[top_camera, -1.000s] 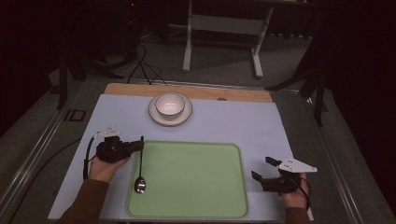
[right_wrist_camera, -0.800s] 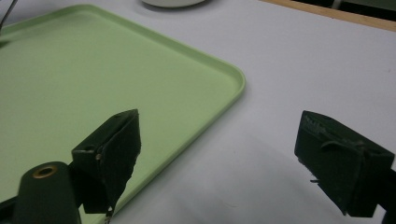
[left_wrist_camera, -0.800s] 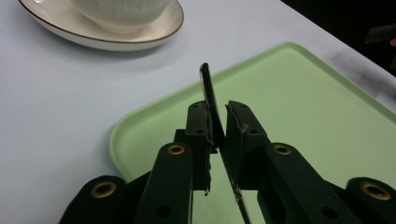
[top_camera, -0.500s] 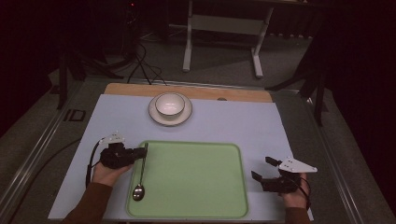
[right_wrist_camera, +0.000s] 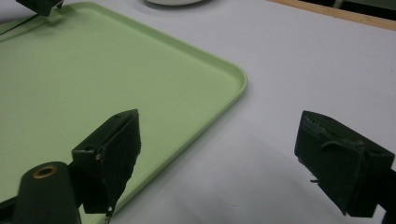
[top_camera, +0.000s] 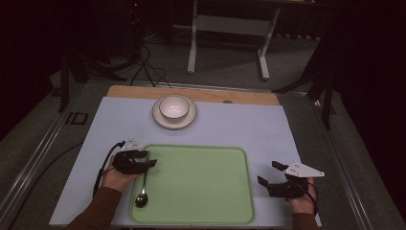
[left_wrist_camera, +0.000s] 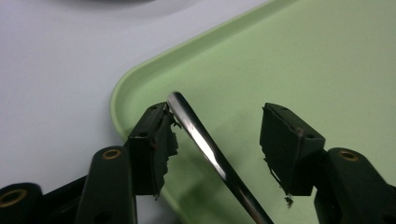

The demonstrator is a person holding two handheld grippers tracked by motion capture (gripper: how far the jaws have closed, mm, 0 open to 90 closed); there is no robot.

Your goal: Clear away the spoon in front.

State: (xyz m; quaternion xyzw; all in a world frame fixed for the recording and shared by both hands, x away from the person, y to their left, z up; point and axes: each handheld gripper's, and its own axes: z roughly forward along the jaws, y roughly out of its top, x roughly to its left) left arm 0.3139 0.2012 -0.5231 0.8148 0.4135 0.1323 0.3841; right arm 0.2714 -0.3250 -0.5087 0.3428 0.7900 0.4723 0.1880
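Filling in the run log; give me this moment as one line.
left gripper: open, spoon on green tray | right gripper: open, on table | bowl on plate

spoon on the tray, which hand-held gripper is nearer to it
Left. The left hand-held gripper sits over the spoon handle at the green tray edge, jaws open; the right hand-held gripper rests off the tray's far side.

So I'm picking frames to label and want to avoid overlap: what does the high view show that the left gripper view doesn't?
High view alone: the white bowl on its plate, the spoon's bowl lying inside the tray, the right gripper open beside the tray.

Left gripper view alone: its jaws stand apart, the spoon handle leaning against one pad, clear of the other.

Both: the green tray, the left gripper, the spoon.
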